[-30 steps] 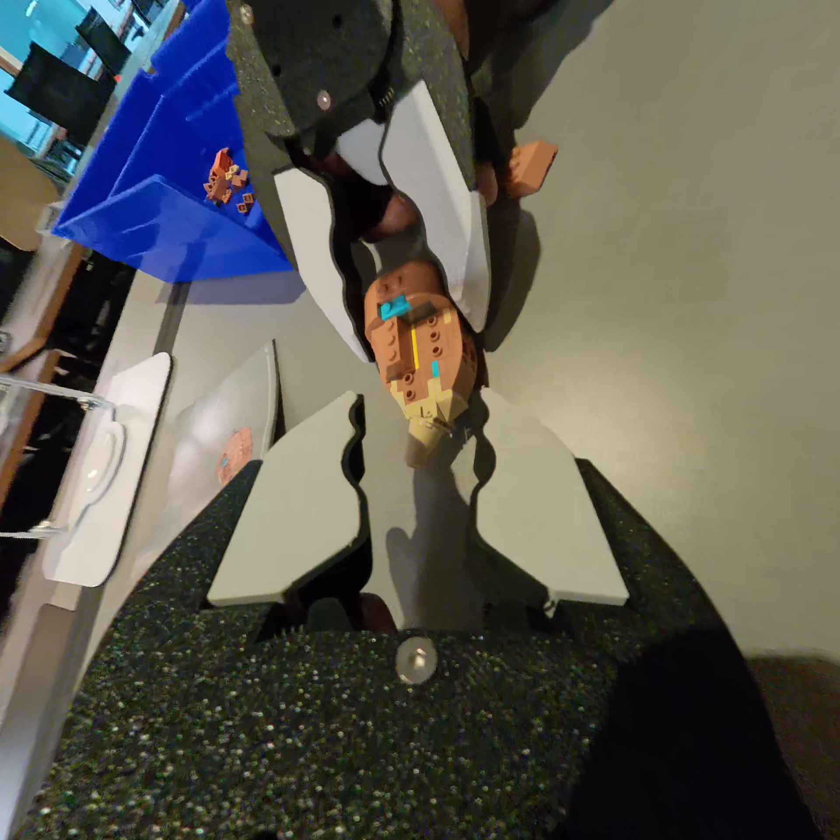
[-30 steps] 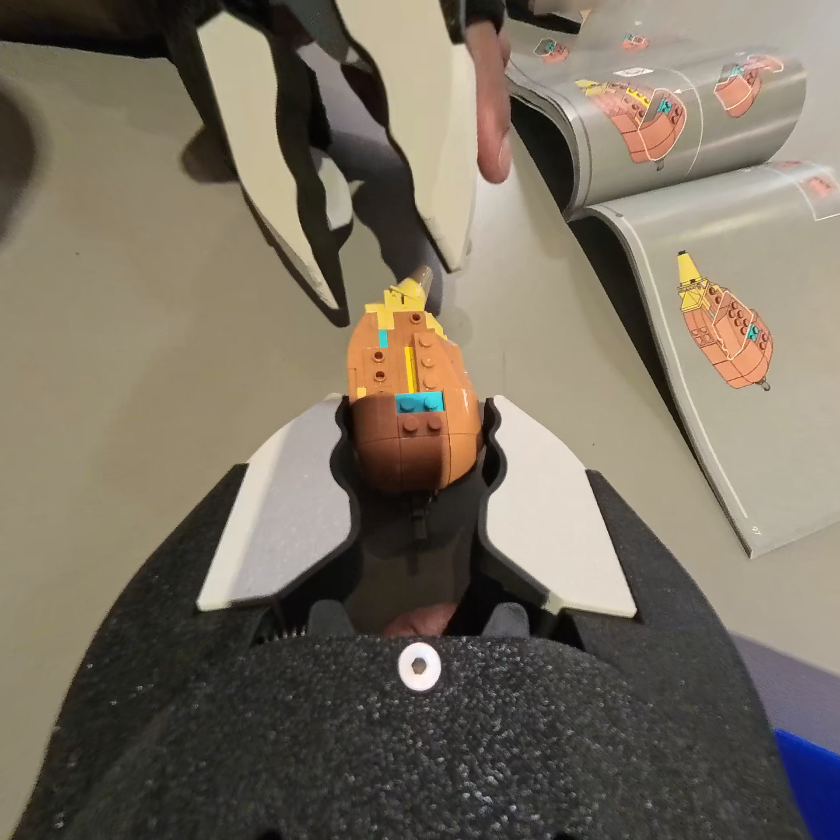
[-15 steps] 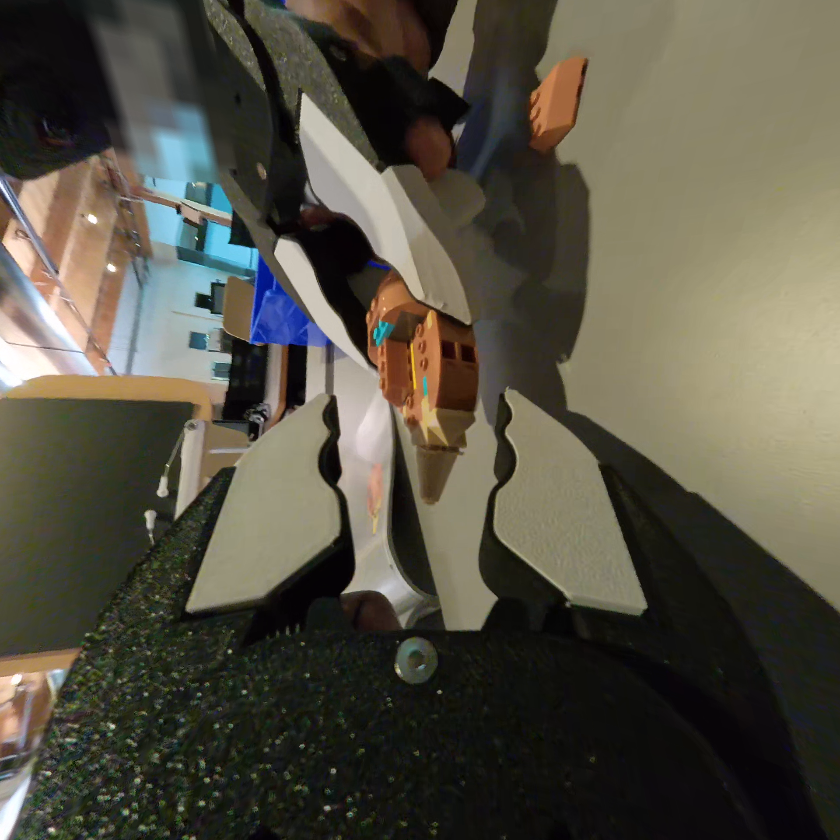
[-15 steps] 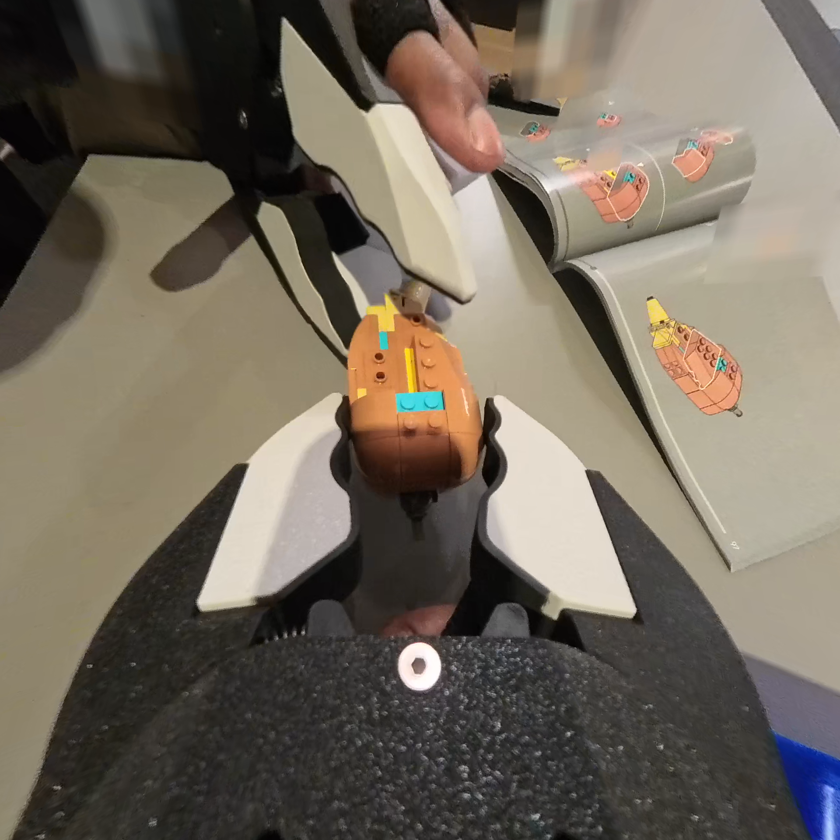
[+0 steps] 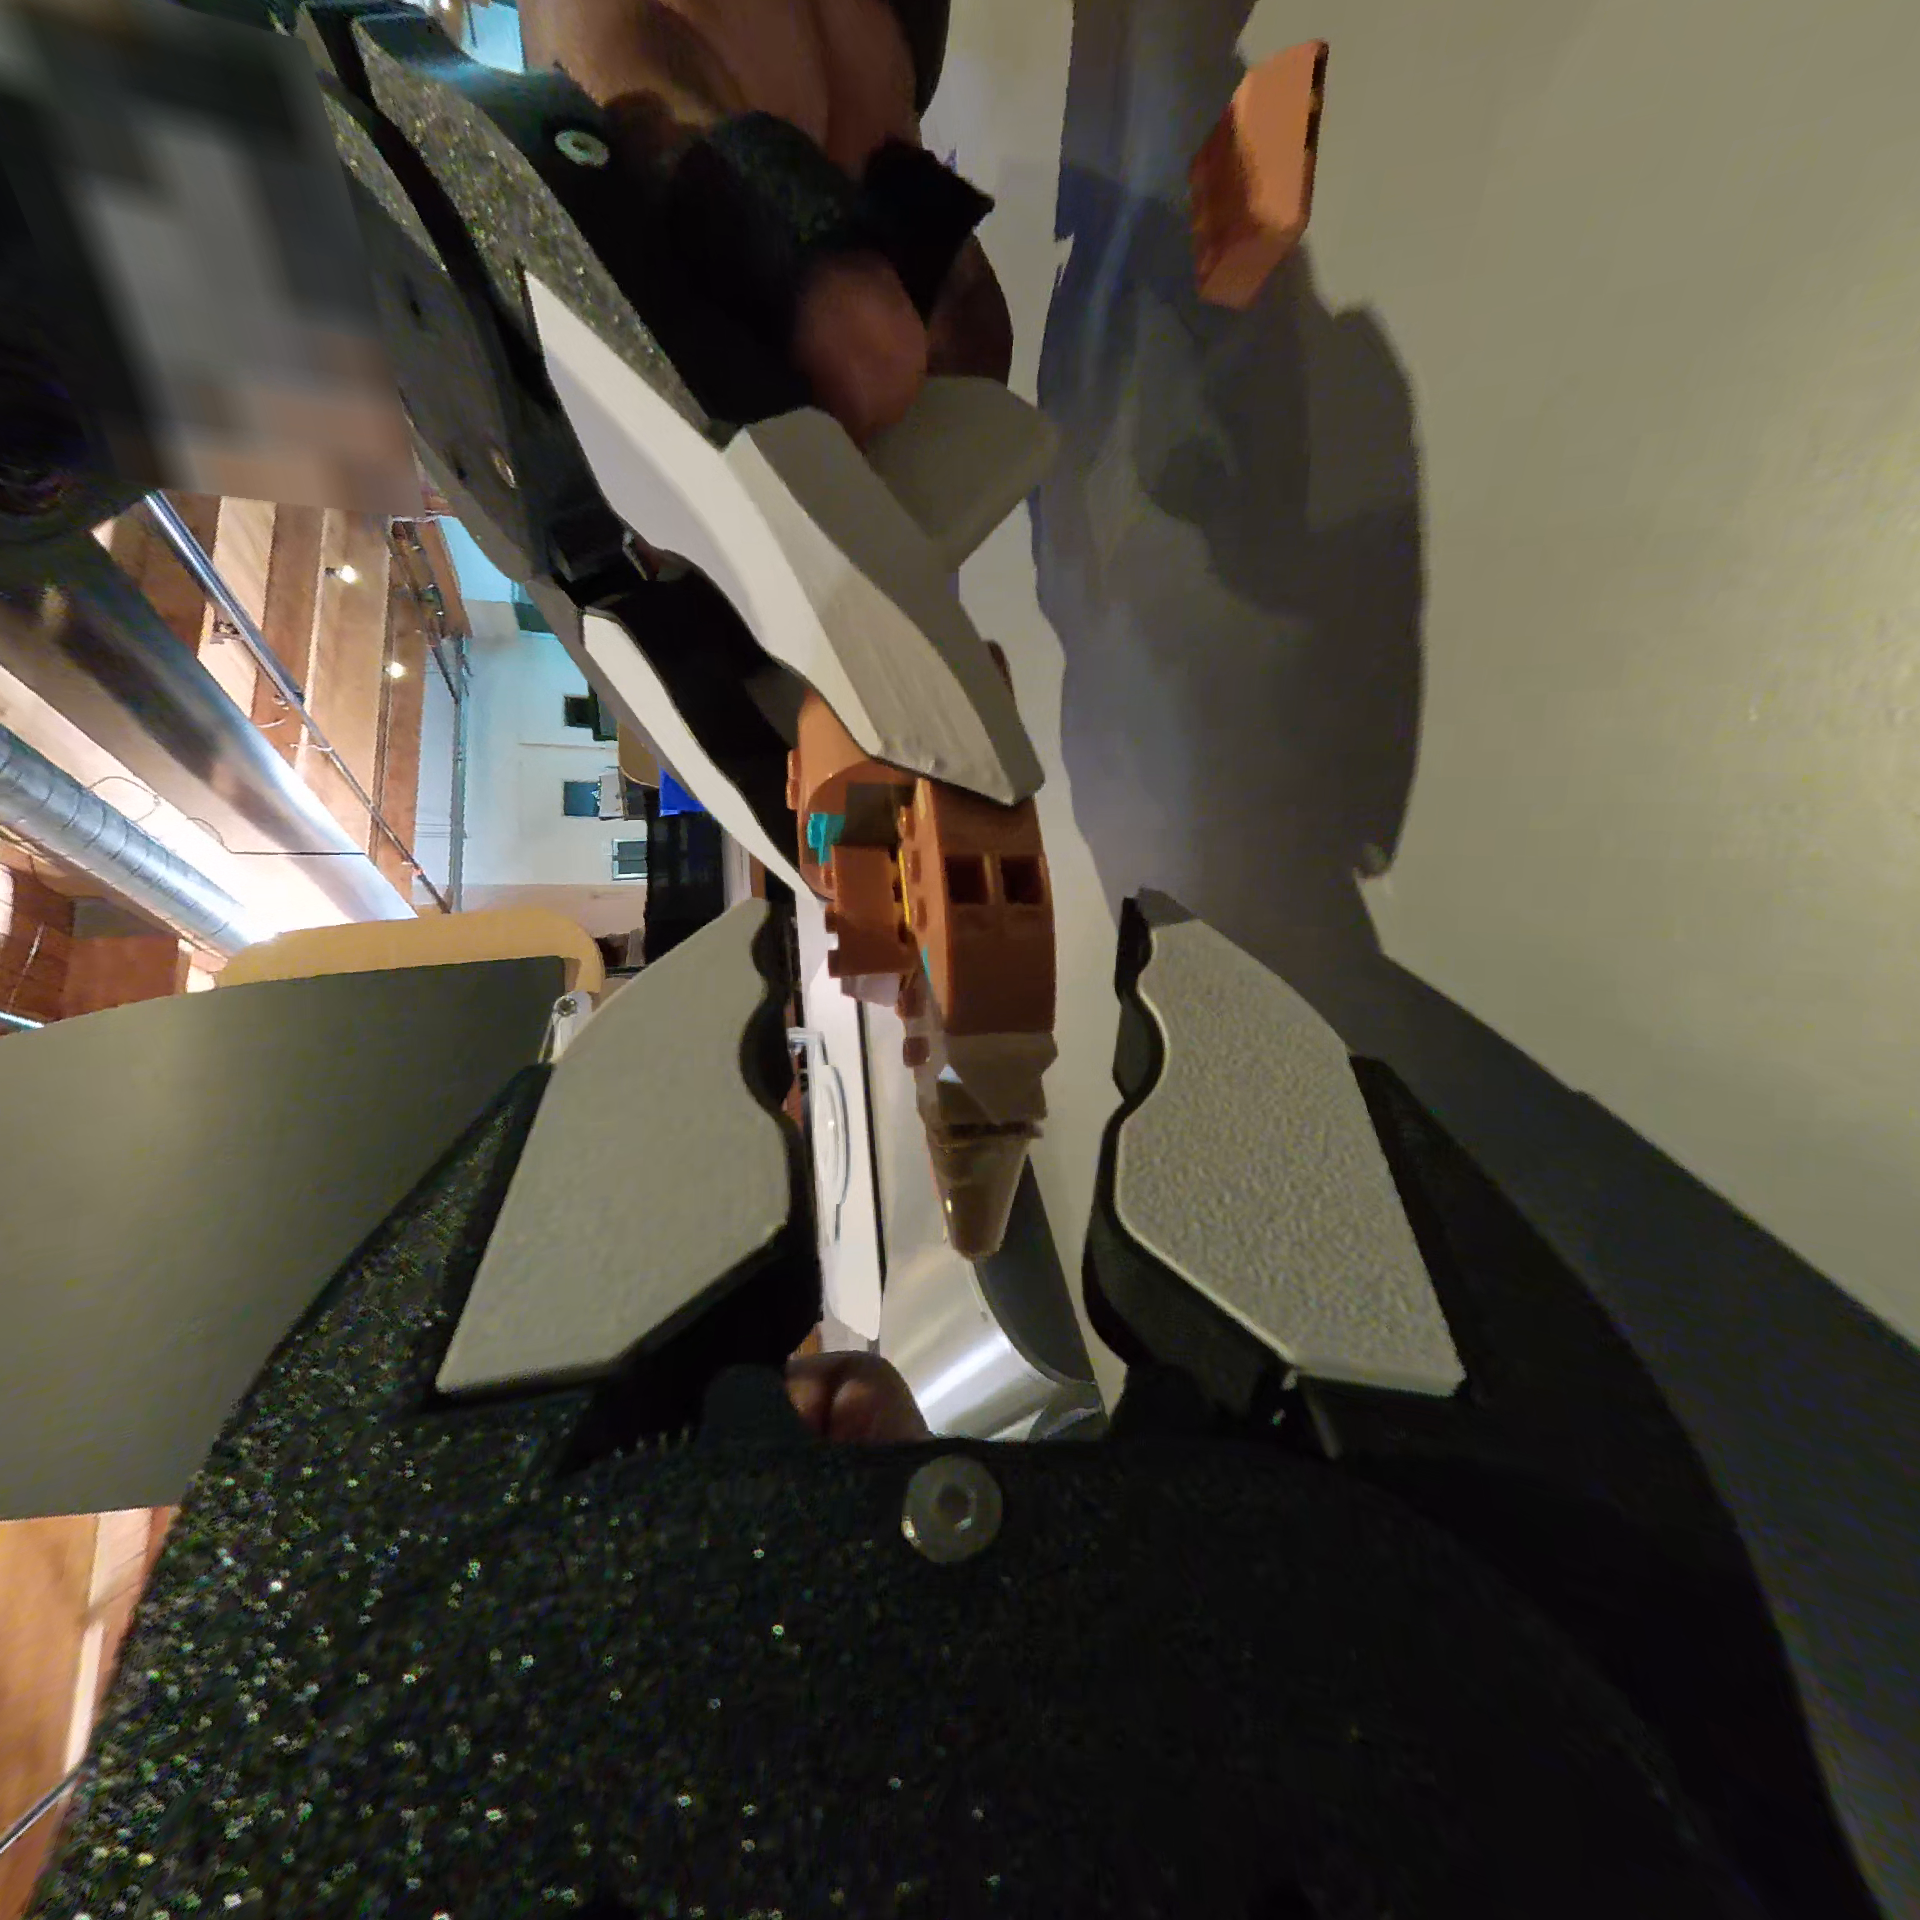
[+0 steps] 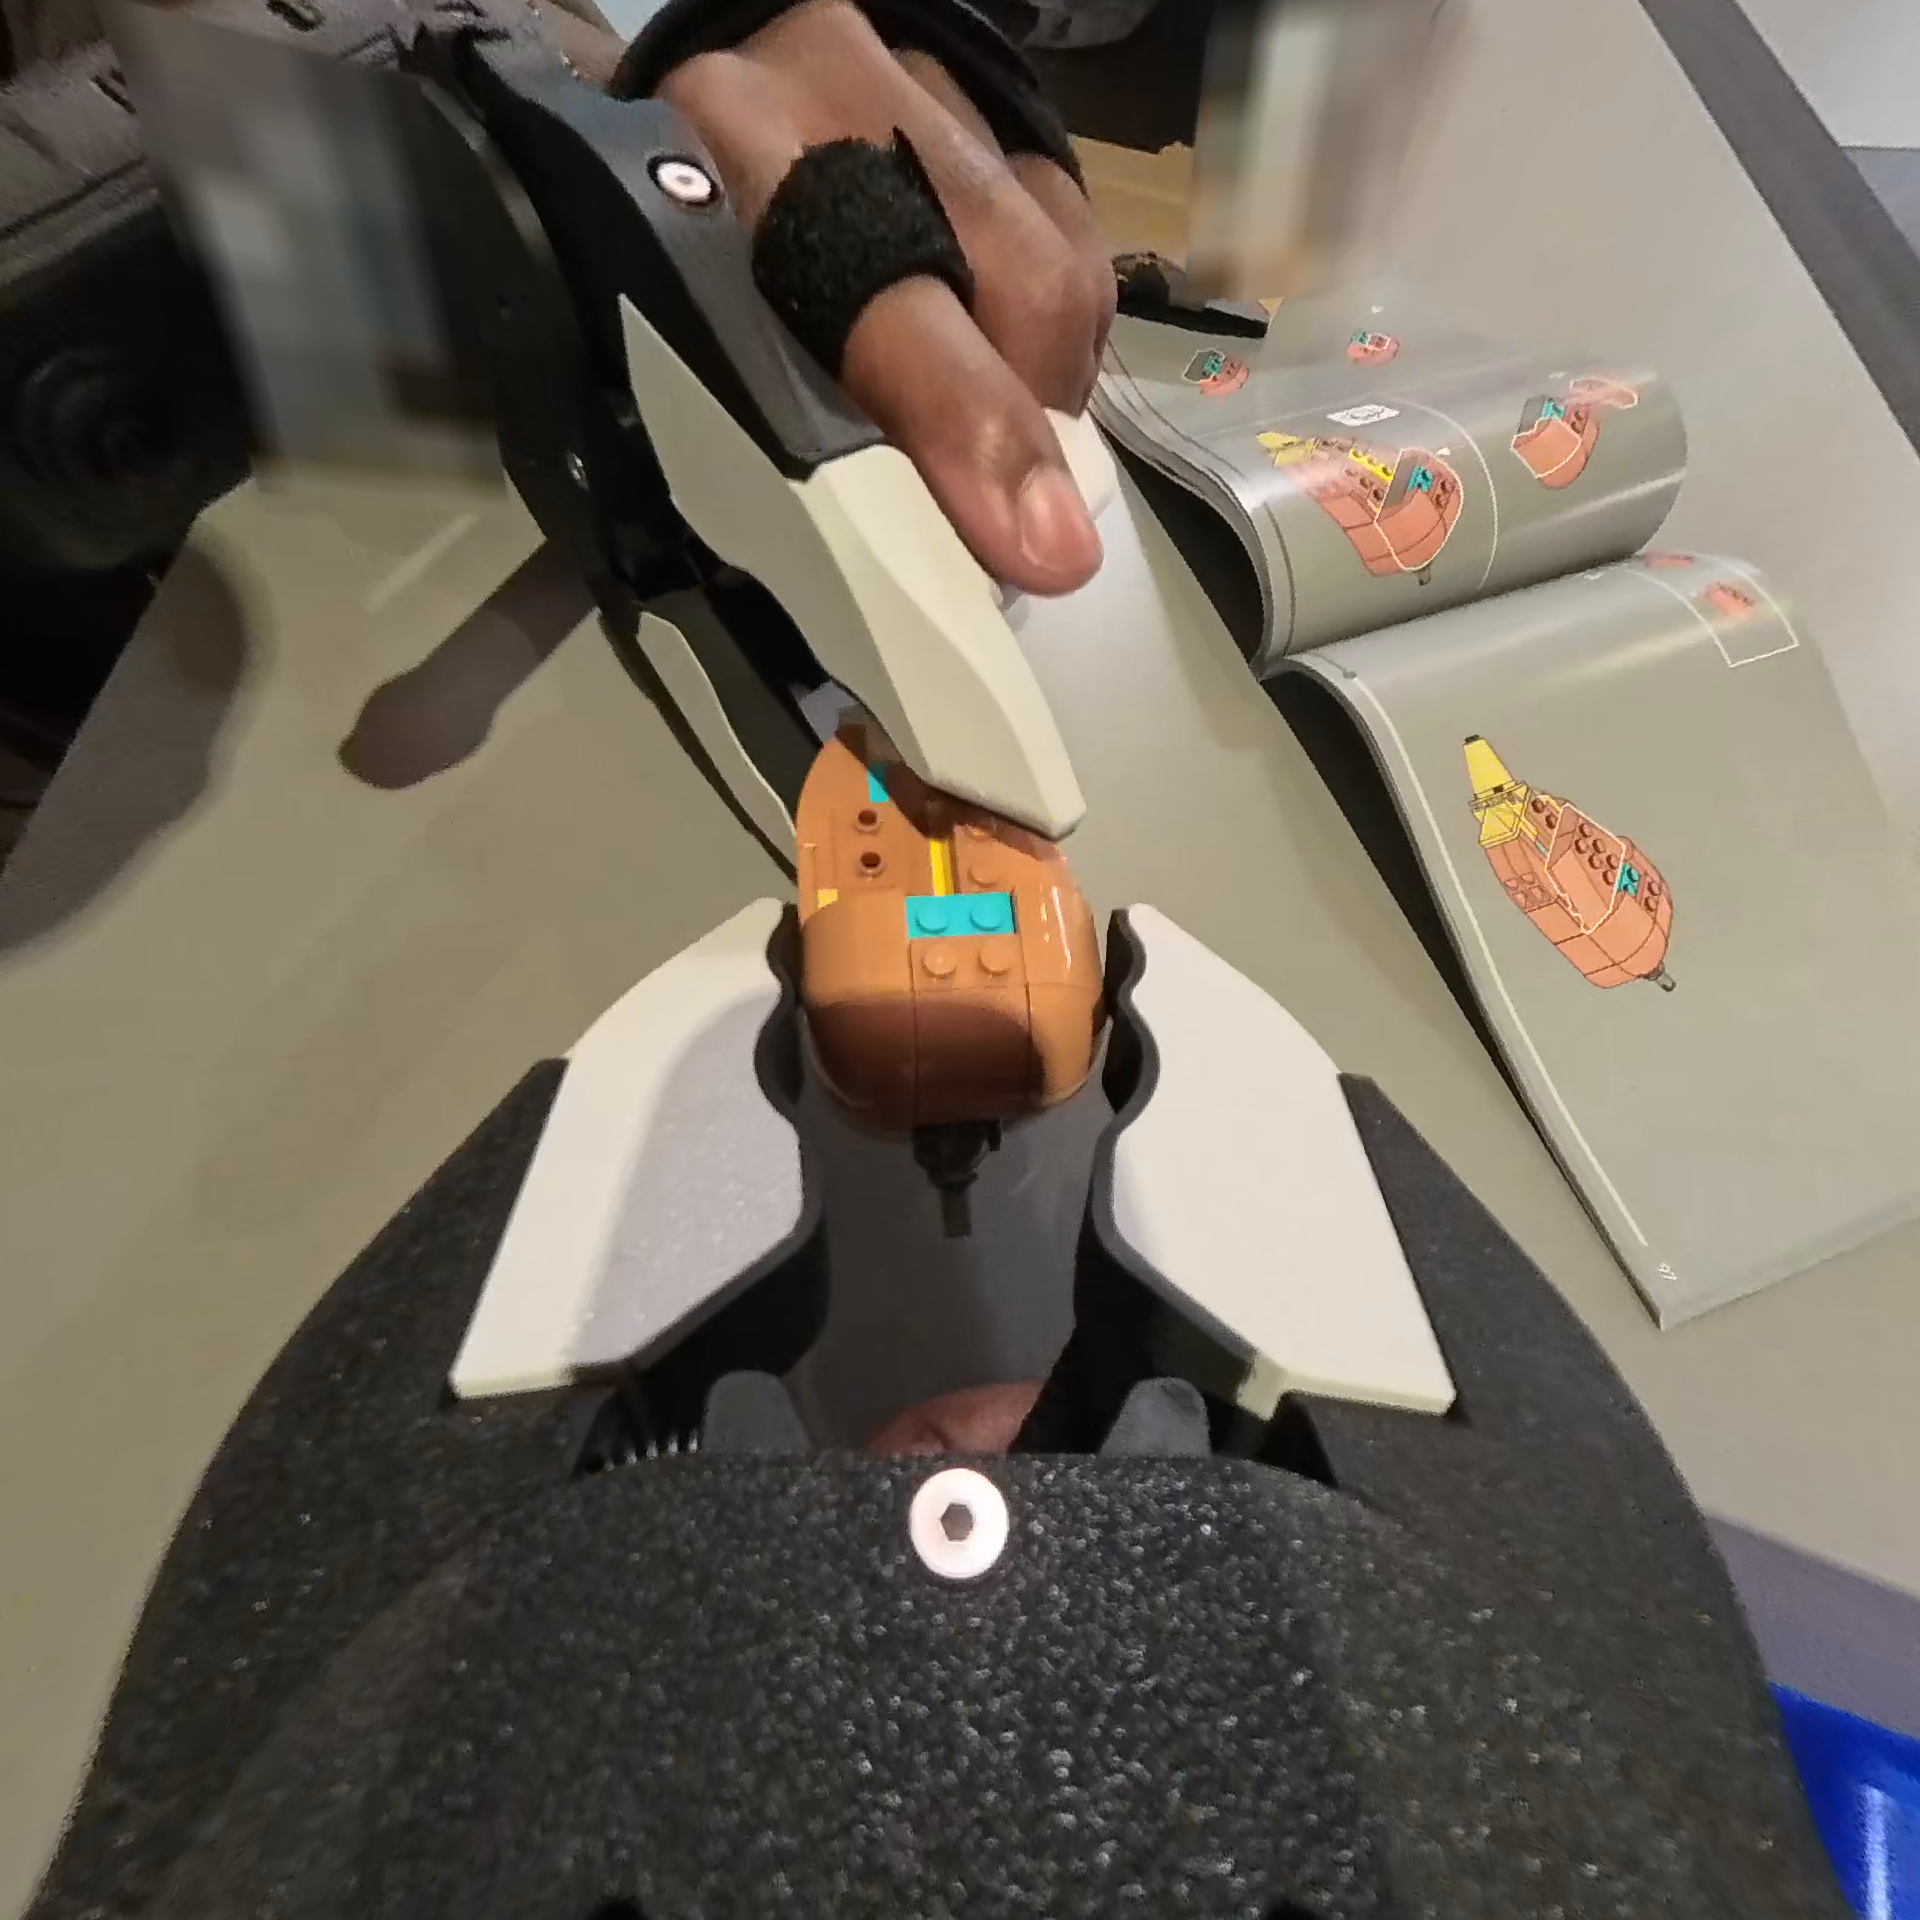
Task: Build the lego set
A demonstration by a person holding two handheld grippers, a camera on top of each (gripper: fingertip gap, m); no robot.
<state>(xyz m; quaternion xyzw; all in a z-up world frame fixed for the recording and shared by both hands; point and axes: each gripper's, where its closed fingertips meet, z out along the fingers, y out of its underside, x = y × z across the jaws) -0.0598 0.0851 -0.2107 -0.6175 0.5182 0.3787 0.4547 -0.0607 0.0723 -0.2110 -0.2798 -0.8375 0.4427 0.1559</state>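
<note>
The brown lego ship (image 6: 940, 977), with teal and yellow plates on top, is held off the grey table (image 6: 312, 987) by its rounded rear between the fingers of my right gripper (image 6: 951, 925), which is shut on it. My left gripper (image 5: 951, 914) is open. Its fingers straddle the ship's tan pointed front (image 5: 982, 1164) without clearly pressing it. In the right wrist view the left gripper (image 6: 914, 826) is rolled, with one finger over the ship's deck and one under it. In the left wrist view the right gripper (image 5: 831, 790) clamps the far end of the ship (image 5: 956, 925).
An open instruction booklet (image 6: 1538, 862) with ship drawings lies on the table to the right. A loose brown piece (image 5: 1252, 177) lies on the table (image 5: 1662, 520) beyond the grippers. A blue bin corner (image 6: 1849, 1766) shows at the lower right. Left and right tips are no more than a few centimetres apart.
The left gripper has rolled and closed in around the ship's pointed front, staying open. The right gripper has kept its hold and raised the ship off the table.
</note>
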